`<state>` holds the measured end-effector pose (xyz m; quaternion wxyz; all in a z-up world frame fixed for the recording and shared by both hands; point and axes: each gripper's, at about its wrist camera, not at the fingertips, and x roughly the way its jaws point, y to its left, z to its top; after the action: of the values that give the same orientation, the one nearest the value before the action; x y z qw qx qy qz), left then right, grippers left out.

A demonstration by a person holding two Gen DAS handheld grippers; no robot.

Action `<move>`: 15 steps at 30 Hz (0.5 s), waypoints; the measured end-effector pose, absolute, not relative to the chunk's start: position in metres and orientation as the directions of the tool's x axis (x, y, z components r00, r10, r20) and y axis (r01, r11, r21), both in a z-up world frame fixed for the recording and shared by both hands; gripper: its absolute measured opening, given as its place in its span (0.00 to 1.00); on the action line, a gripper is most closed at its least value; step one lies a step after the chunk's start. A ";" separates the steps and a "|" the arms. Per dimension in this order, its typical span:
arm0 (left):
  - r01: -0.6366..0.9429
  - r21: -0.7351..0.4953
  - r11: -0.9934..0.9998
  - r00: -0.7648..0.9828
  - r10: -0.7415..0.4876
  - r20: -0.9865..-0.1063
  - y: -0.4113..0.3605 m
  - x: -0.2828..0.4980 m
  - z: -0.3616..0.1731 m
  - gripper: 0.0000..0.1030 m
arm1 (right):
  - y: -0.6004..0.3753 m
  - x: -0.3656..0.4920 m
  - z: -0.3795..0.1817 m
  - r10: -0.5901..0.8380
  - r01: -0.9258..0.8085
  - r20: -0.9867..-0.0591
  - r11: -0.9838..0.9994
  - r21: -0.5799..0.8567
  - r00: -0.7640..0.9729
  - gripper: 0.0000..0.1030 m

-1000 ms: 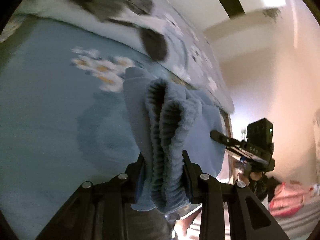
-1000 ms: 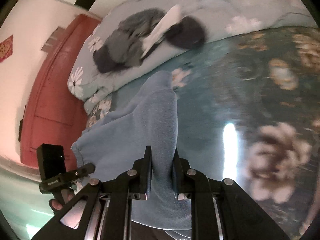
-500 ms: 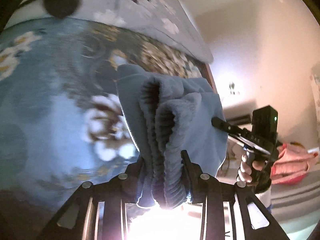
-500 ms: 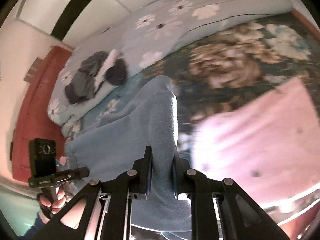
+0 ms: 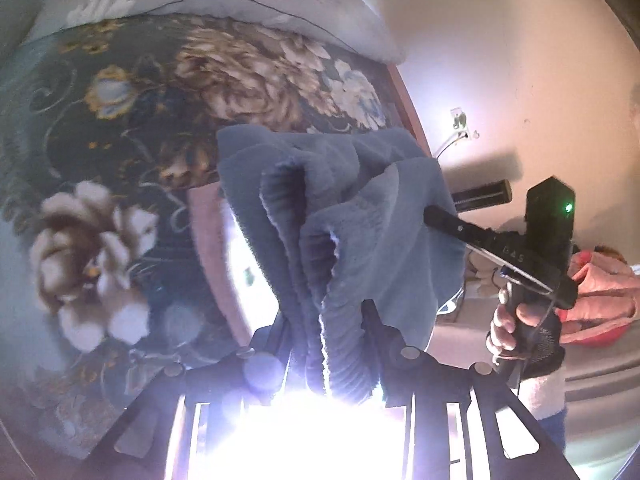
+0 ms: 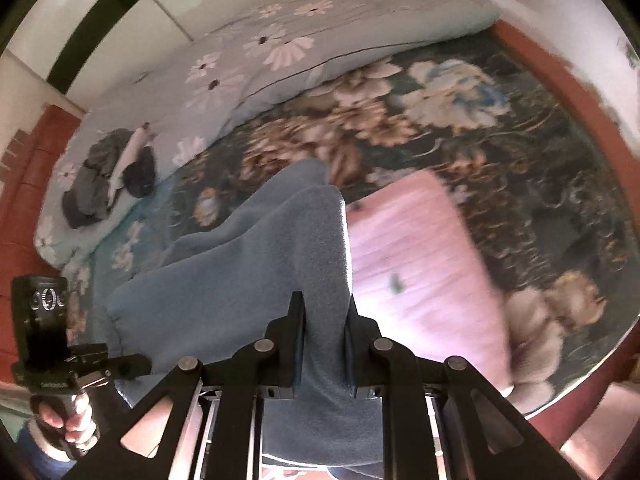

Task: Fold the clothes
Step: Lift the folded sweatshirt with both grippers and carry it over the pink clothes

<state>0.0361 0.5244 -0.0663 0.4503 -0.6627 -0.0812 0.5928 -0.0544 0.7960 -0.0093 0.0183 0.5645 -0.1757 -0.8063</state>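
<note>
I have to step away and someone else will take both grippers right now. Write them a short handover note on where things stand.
Left gripper: shut on the ribbed, bunched edge of the blue fleece garment.
Right gripper: shut on another edge of the same garment, which hangs between the two above the bed.
Below: floral blanket with a pink folded cloth lying on it; a dark grey clothes pile sits on the light blue daisy quilt at the far side.
Done: garment picked up, gripped at two points.
Left: lay it flat, fold it, then probably deal with the grey pile.
</note>
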 end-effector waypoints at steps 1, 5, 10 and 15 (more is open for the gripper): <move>-0.439 -0.683 -0.583 0.279 0.635 -0.721 0.532 0.036 -0.066 0.34 | 0.800 -0.057 -0.009 -0.210 -0.167 -0.910 -0.944 0.284 -0.358 0.17; -0.458 -0.655 -0.601 0.274 0.606 -0.747 0.556 0.035 -0.073 0.36 | 0.816 -0.061 -0.016 -0.170 -0.181 -0.919 -0.952 0.247 -0.355 0.17; -0.468 -0.619 -0.630 0.259 0.572 -0.778 0.567 0.039 -0.093 0.36 | 0.833 -0.062 -0.037 -0.130 -0.233 -0.933 -0.948 0.216 -0.335 0.17; -0.458 -0.593 -0.663 0.263 0.536 -0.802 0.560 0.041 -0.114 0.36 | 0.846 -0.057 -0.074 -0.122 -0.312 -0.944 -0.924 0.222 -0.308 0.17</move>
<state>0.0415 0.5604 -0.1144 0.4098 -0.6808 -0.0289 0.6064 -0.0569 0.8456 -0.0737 -0.0601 0.5852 -0.1855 -0.7871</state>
